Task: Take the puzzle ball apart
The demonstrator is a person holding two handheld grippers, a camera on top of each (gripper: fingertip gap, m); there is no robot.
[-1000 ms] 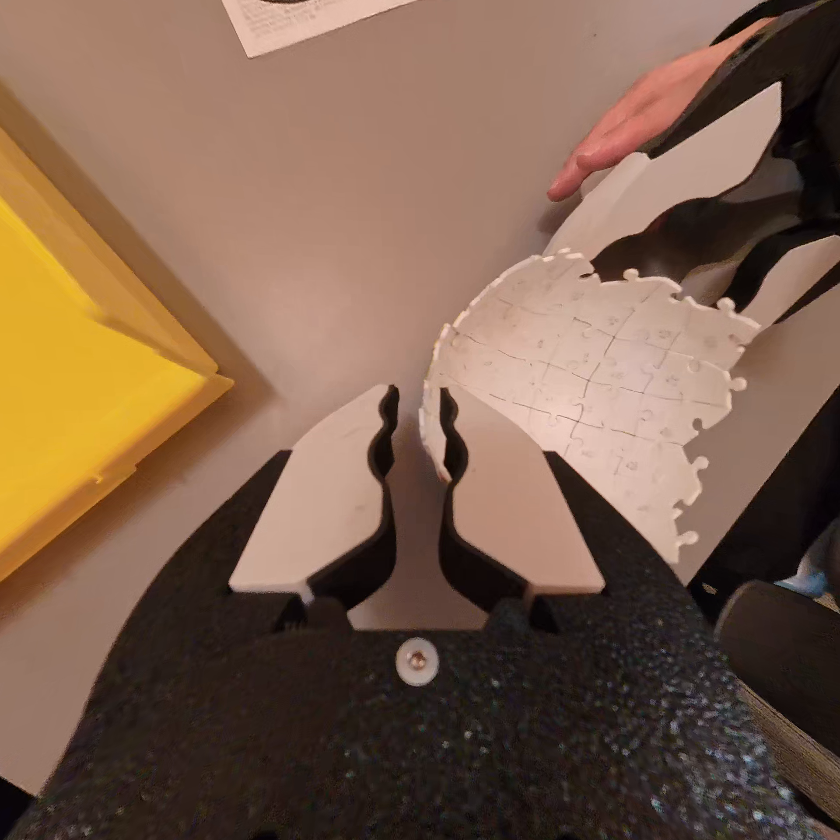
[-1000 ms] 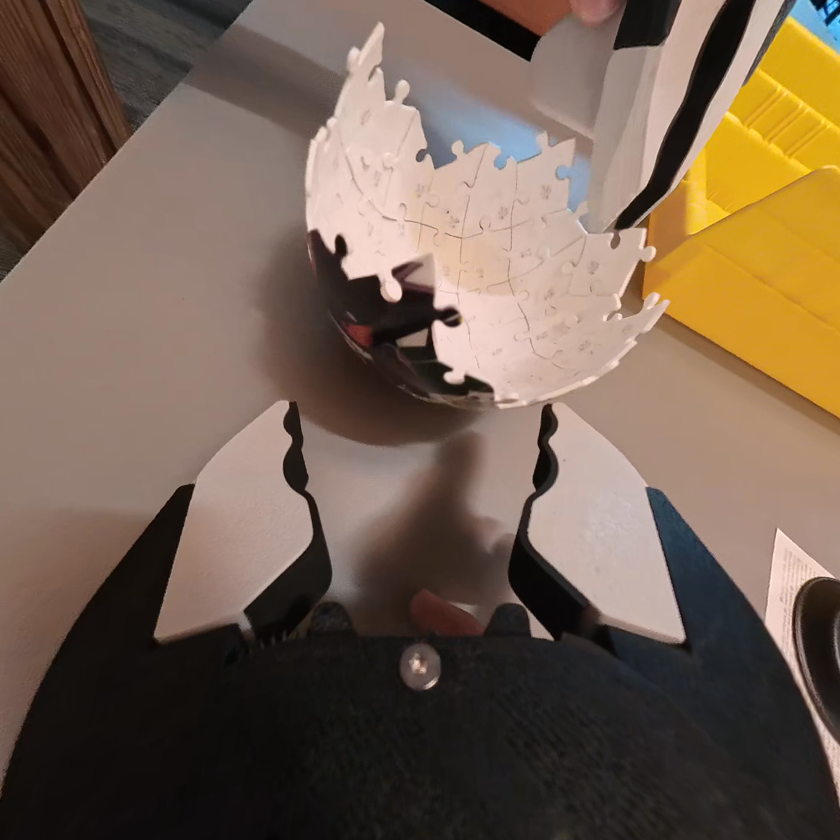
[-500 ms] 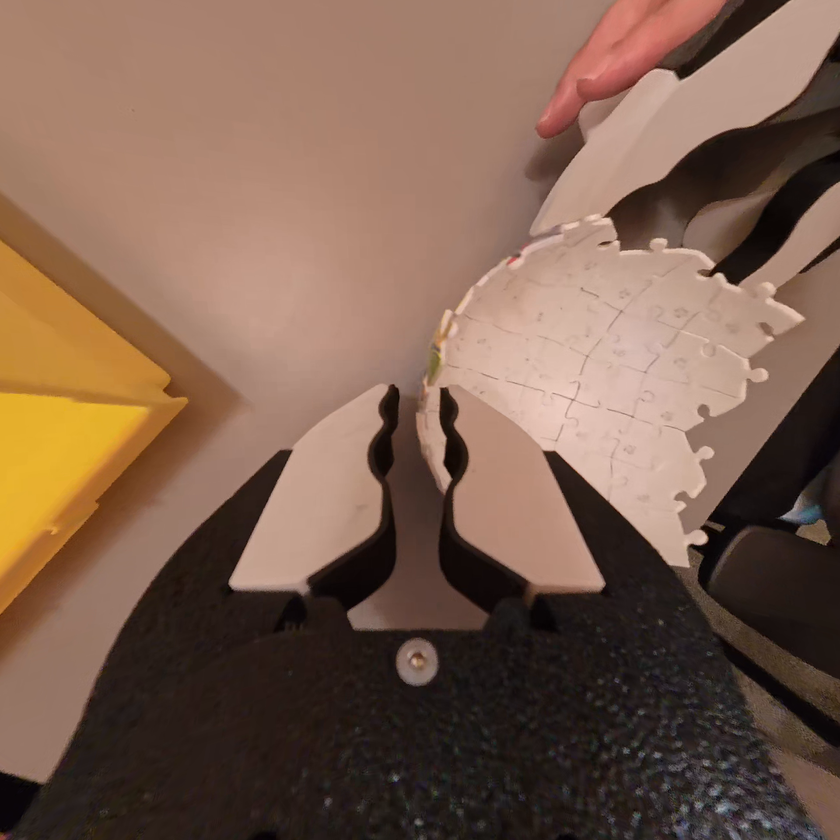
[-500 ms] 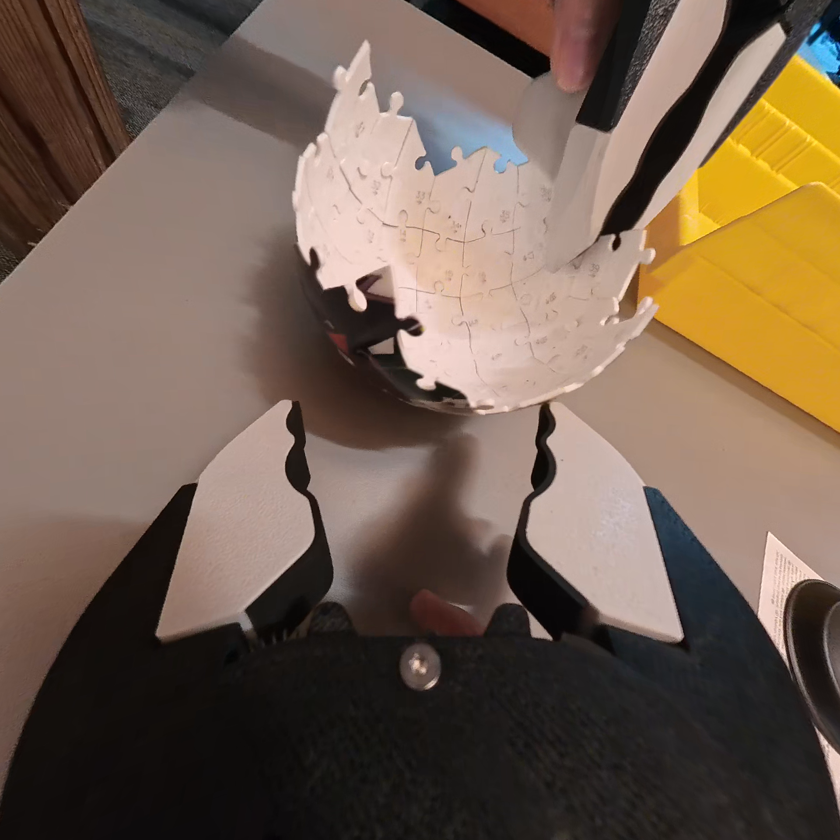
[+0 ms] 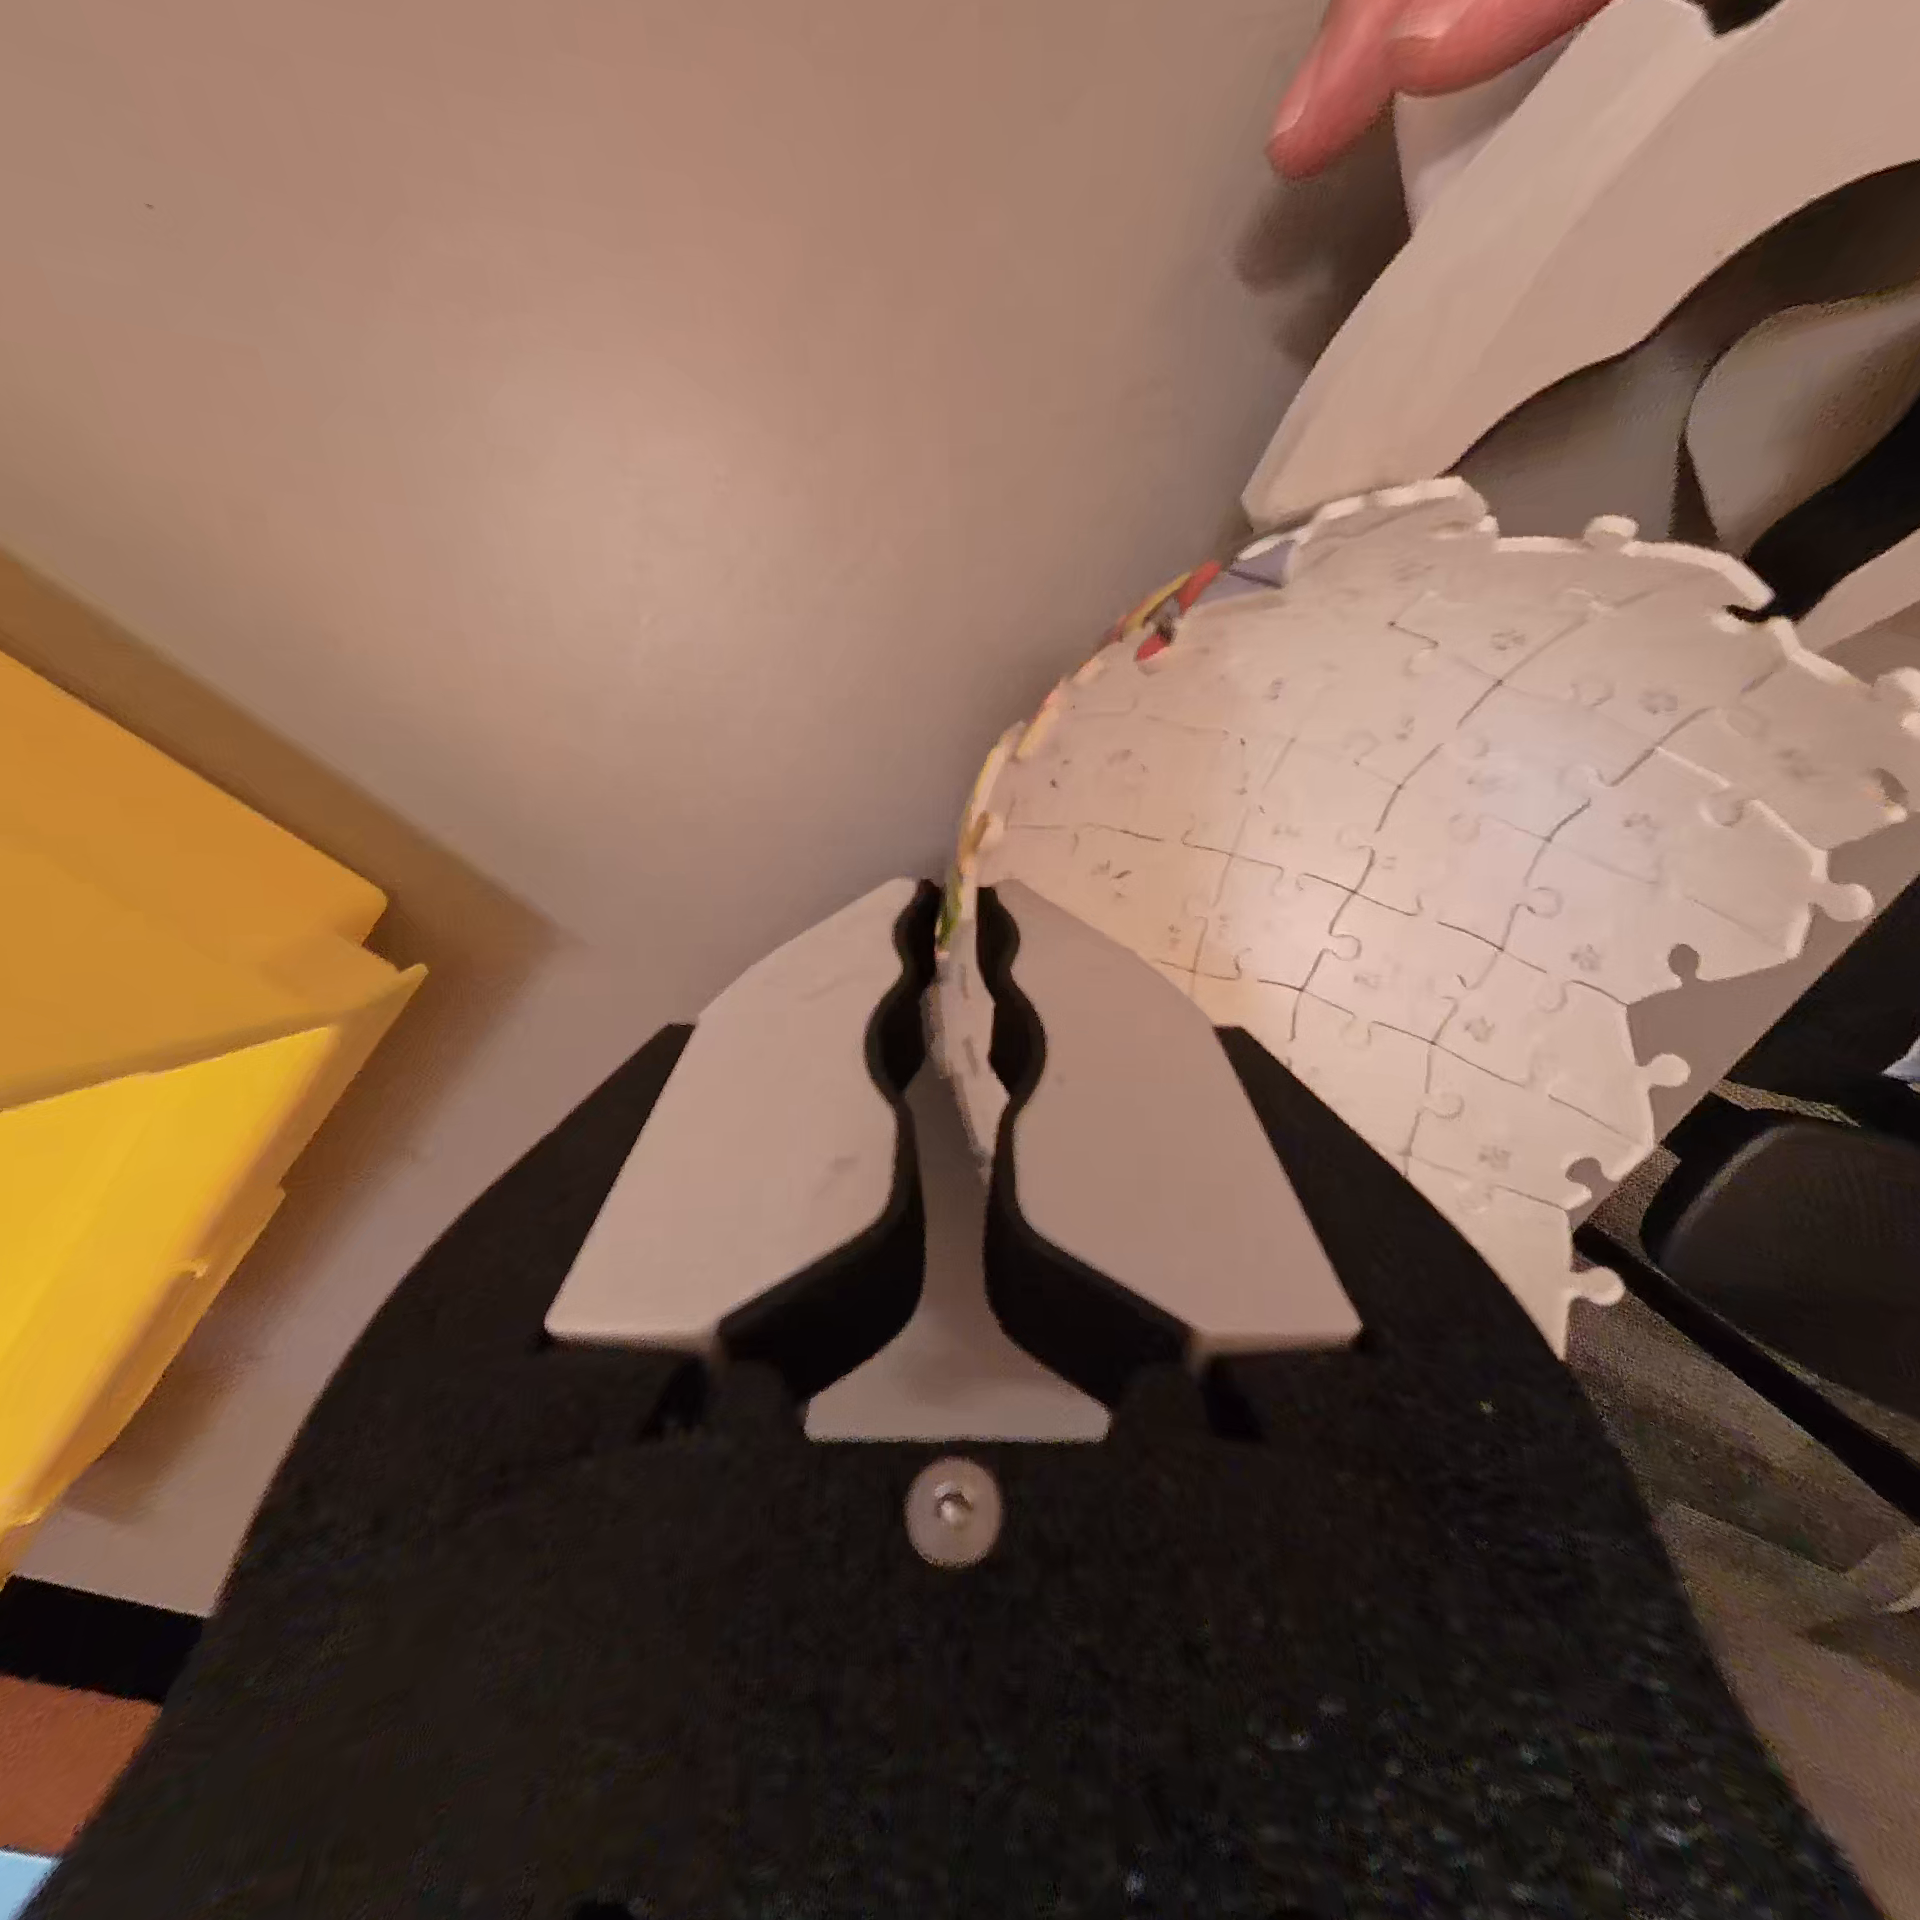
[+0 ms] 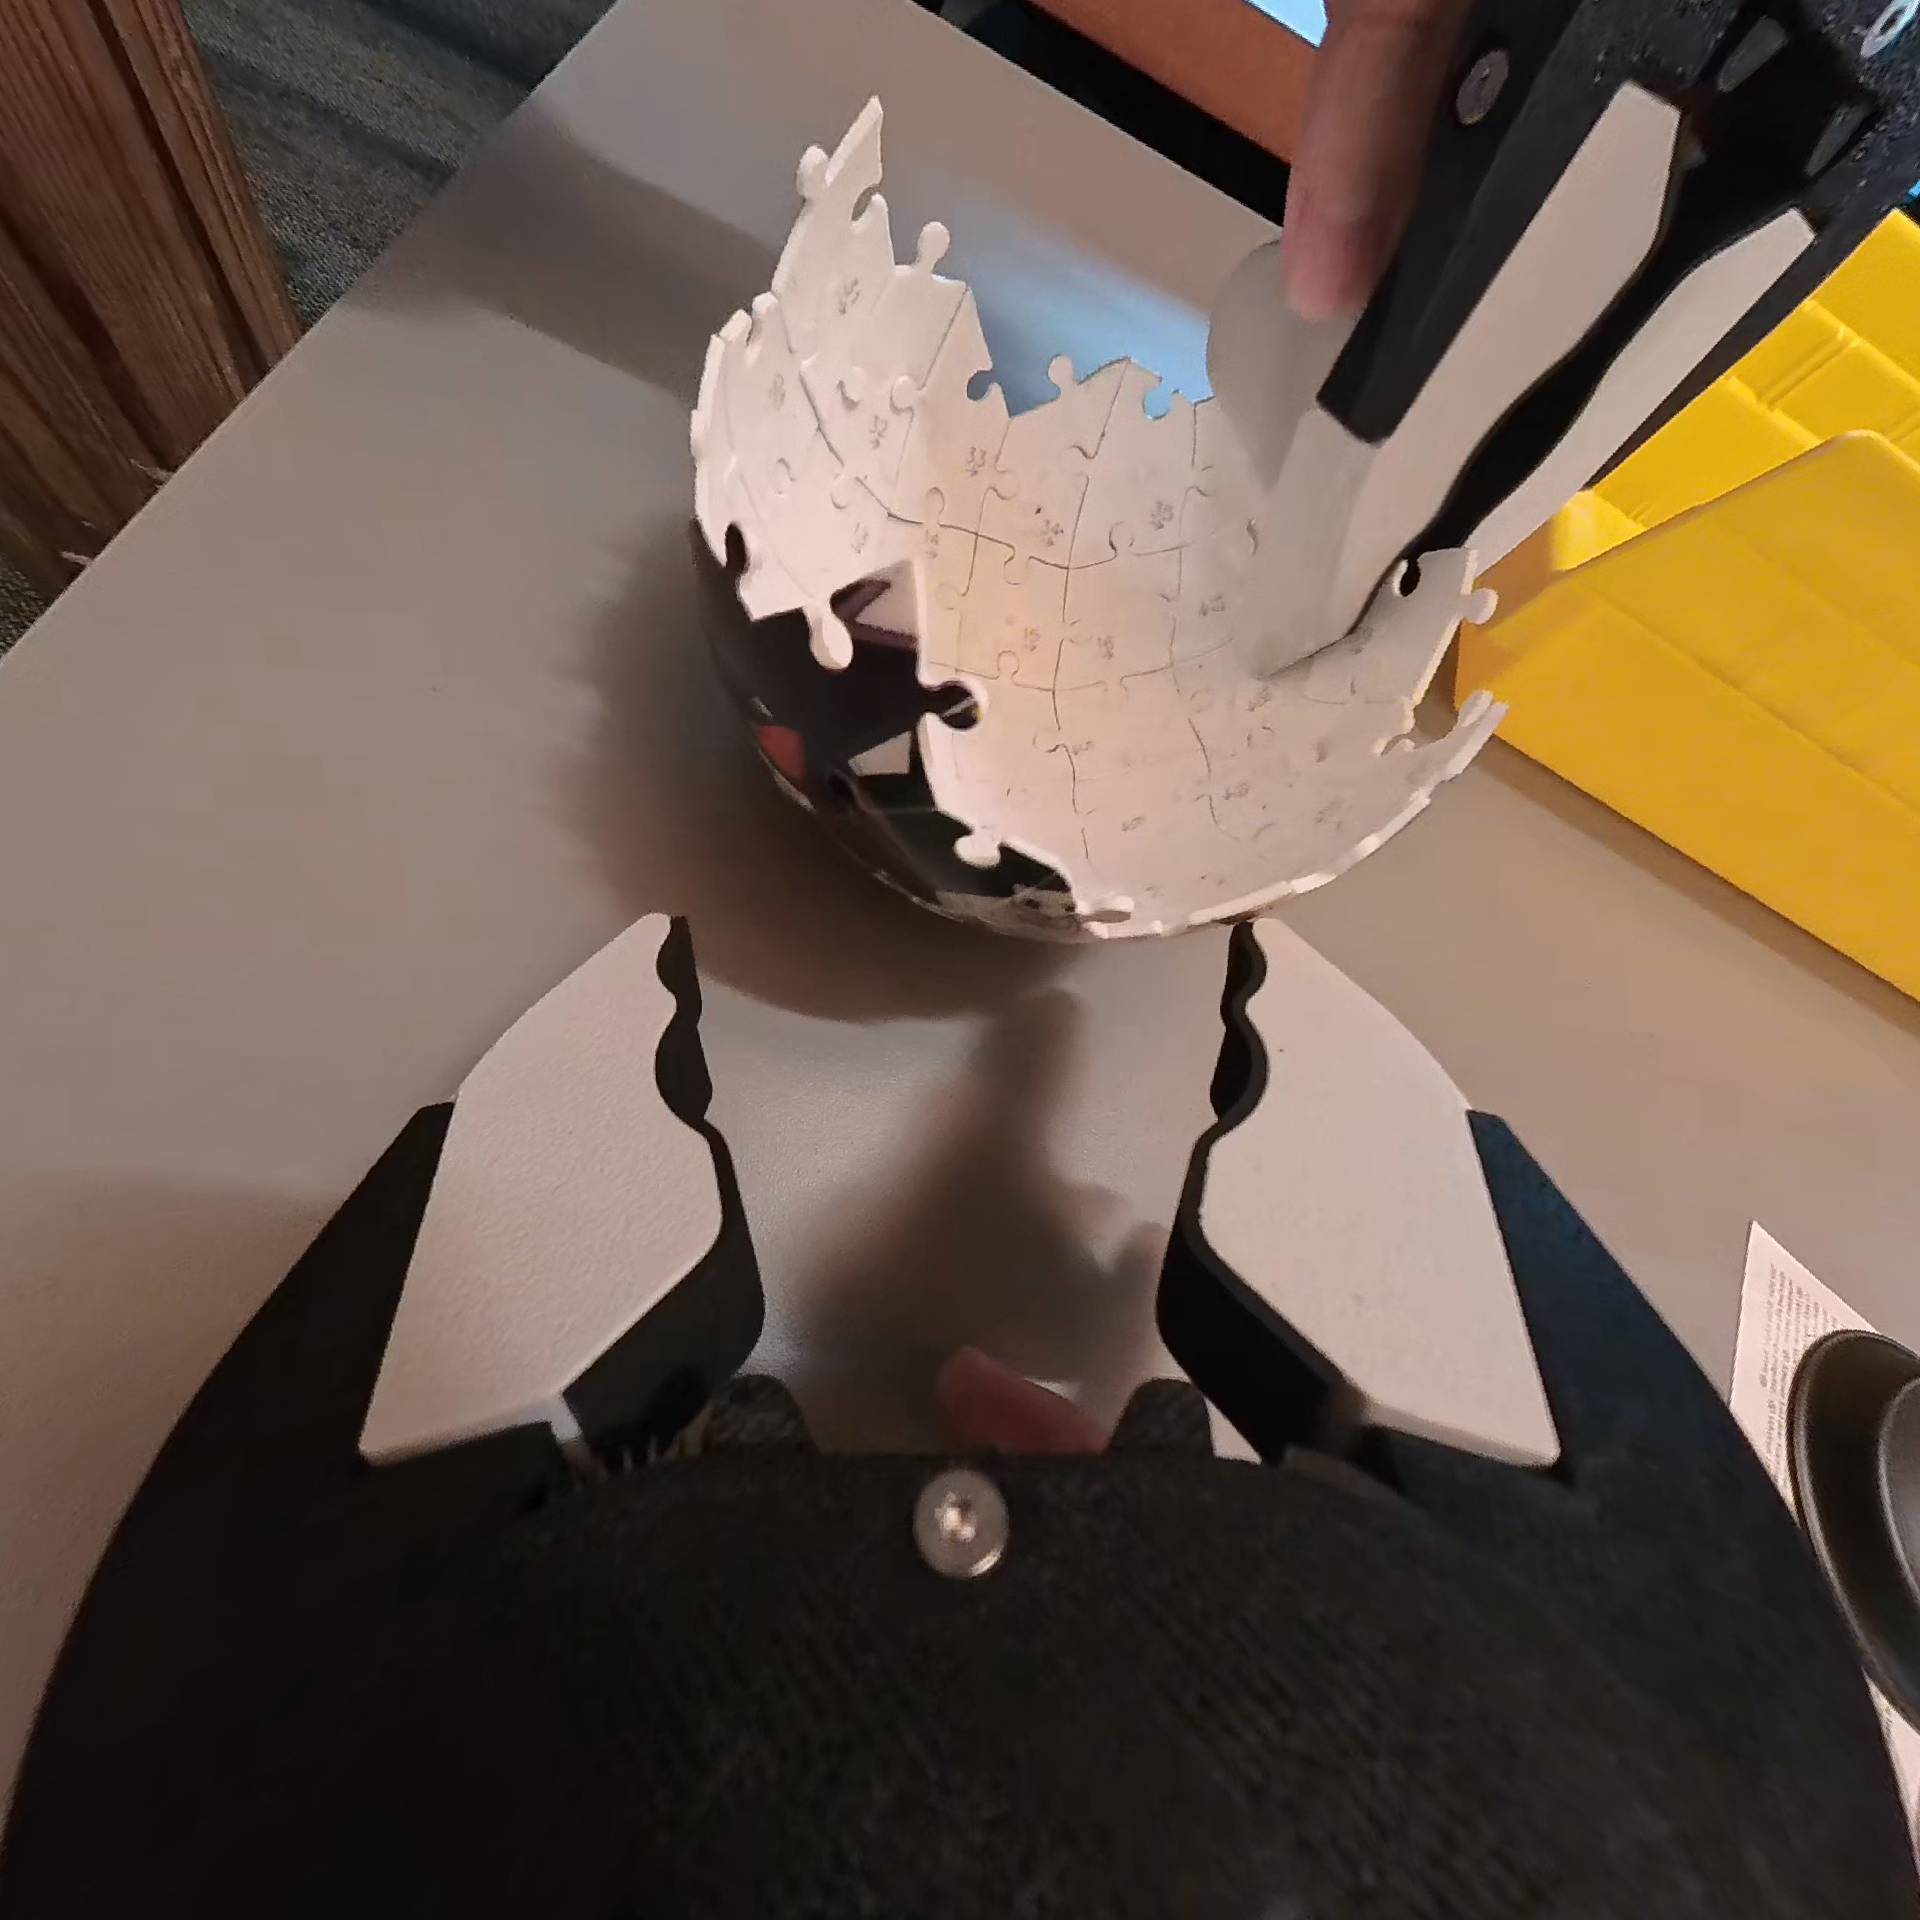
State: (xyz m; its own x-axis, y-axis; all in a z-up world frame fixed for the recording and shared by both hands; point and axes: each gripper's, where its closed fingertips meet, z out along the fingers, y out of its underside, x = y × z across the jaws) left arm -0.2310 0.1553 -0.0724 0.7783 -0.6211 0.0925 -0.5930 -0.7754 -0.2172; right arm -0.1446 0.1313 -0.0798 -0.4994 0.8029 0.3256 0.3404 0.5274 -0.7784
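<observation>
Left tongs (image 5: pixel 958 914) clamped on the ball (image 5: pixel 1455 831) shell's rim, one finger inside, one outside. Right tongs (image 6: pixel 961 951) wide open, holding nothing, just near of the shell. I see the ball as a half-open bowl on the grey table (image 6: pixel 312 675). Yellow bin (image 6: pixel 1714 623) to its right.

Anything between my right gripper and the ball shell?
No. In the right wrist view only bare table and shadow separate the open right gripper from the shell; the left gripper clamps its far rim.
</observation>
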